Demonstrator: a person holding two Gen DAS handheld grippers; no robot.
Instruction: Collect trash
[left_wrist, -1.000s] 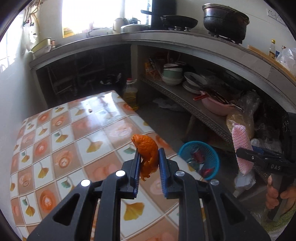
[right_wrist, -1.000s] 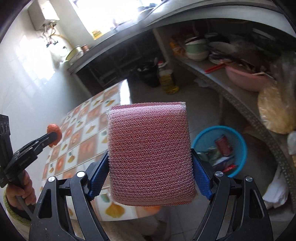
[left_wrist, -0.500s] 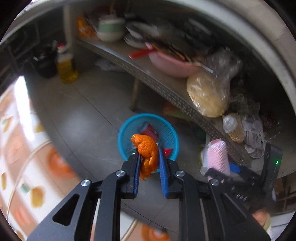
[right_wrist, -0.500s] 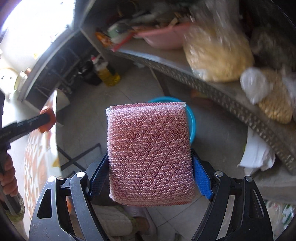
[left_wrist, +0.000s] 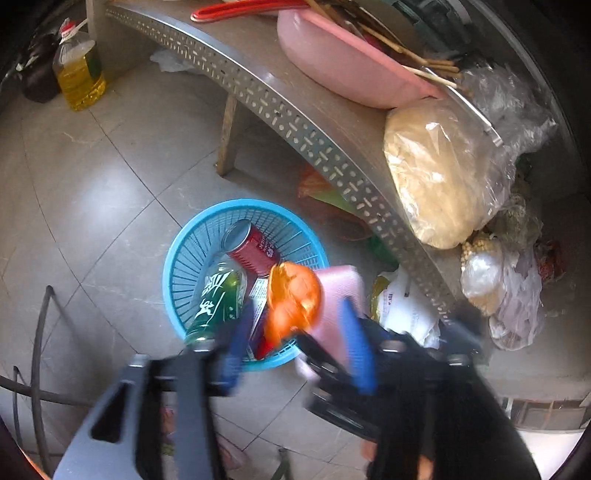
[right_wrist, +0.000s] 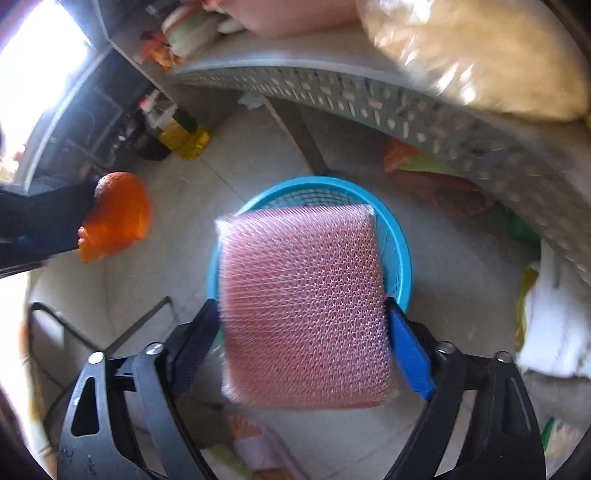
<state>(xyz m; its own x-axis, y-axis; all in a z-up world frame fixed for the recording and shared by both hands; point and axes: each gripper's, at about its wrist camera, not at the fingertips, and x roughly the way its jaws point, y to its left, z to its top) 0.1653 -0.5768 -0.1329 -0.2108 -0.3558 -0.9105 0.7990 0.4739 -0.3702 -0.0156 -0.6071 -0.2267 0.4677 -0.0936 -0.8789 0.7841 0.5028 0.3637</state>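
A grey tiled floor (left_wrist: 110, 177) carries a blue basket (left_wrist: 184, 266) near the middle, an oil bottle (left_wrist: 79, 72) far left and white bags (left_wrist: 402, 310) to the right. The metal shelf (left_wrist: 295, 122) bears a pink basin (left_wrist: 340, 70) and a bagged sack (left_wrist: 439, 173).

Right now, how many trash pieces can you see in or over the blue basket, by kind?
Red can: 1
Green bottle: 1
Red-and-white pack: 1
Orange peel: 1
Pink sponge: 1
Total: 5
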